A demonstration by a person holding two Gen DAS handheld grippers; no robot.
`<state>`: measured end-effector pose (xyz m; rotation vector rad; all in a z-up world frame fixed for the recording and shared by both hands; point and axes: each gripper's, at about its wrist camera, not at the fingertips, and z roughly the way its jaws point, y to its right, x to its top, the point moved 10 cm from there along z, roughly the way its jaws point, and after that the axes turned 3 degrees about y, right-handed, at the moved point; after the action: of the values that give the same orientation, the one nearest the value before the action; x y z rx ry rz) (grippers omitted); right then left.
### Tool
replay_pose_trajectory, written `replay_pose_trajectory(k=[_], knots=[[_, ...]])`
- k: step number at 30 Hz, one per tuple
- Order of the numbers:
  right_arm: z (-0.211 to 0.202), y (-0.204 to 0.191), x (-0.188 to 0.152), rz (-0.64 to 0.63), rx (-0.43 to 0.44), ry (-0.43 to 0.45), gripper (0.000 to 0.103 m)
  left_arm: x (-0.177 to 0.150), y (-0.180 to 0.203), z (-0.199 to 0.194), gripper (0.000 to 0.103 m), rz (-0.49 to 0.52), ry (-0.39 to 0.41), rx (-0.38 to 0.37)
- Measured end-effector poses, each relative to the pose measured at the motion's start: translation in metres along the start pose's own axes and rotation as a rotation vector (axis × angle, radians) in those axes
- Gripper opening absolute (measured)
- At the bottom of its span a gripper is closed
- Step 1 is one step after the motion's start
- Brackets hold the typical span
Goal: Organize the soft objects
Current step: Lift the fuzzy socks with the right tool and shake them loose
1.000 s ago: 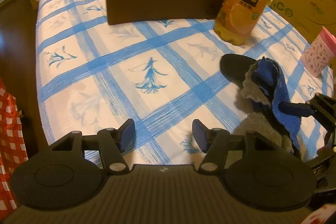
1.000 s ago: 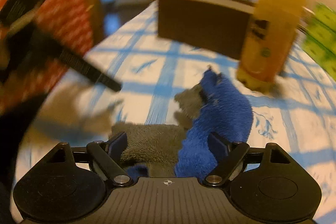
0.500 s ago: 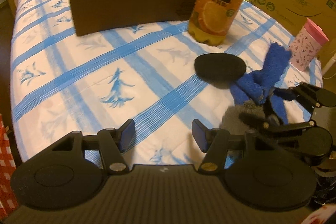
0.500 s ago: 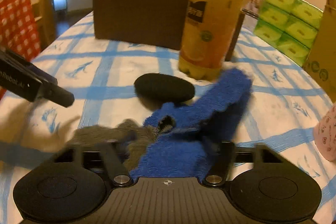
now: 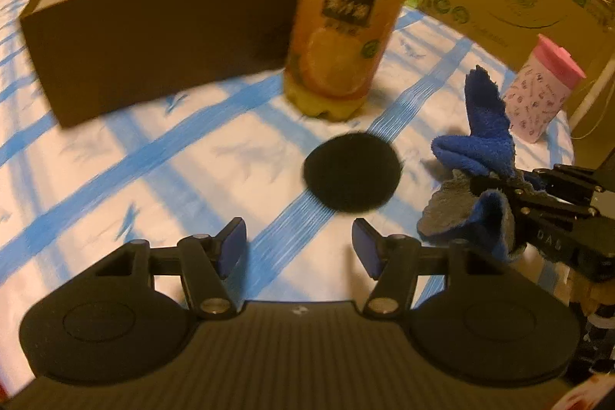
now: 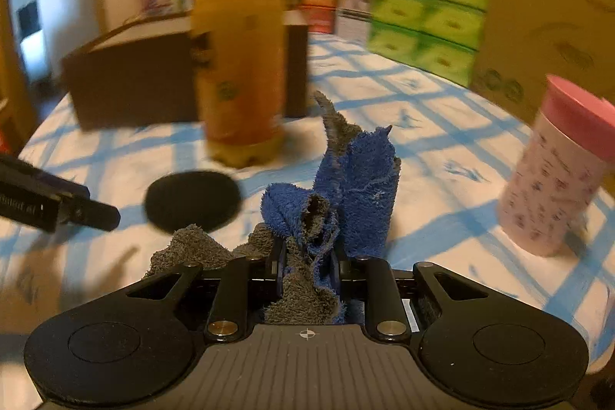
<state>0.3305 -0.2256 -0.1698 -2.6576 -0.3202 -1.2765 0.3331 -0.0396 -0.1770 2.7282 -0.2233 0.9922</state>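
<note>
between my right gripper (image 6: 306,269) jaws the blue-and-grey towel (image 6: 346,179) is pinched, lifted off the desk (image 5: 115,148); my left gripper (image 5: 299,248) gapes empty. beyond, the black pad (image 5: 351,173) lies unsorted near the dark box (image 5: 153,41). barely started, i'd judge.

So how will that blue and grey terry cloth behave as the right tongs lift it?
The blue and grey terry cloth looks floppy: it bunches and folds where the right tongs pinch it, so loose ends will probably sag and drag. It seems light, and its fuzzy pile should grip rather than slip. It might brush the round black pad nearby.
</note>
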Motion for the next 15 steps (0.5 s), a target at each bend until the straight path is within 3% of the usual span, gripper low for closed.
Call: replay_pose_trajectory(k=[5,10,15], knots=[[0.004,0.025,0.006,0.077,-0.027,-0.007,0.022,0.018,0.02,0.025,0.069,0.153,0.015,-0.05],[0.009,0.024,0.005,0.092,-0.023,-0.01,0.022,0.023,0.039,0.048,0.071,0.297,-0.018,-0.128],[0.014,0.025,0.003,0.107,-0.019,-0.012,0.023,0.021,0.05,0.066,0.077,0.391,-0.037,-0.143]])
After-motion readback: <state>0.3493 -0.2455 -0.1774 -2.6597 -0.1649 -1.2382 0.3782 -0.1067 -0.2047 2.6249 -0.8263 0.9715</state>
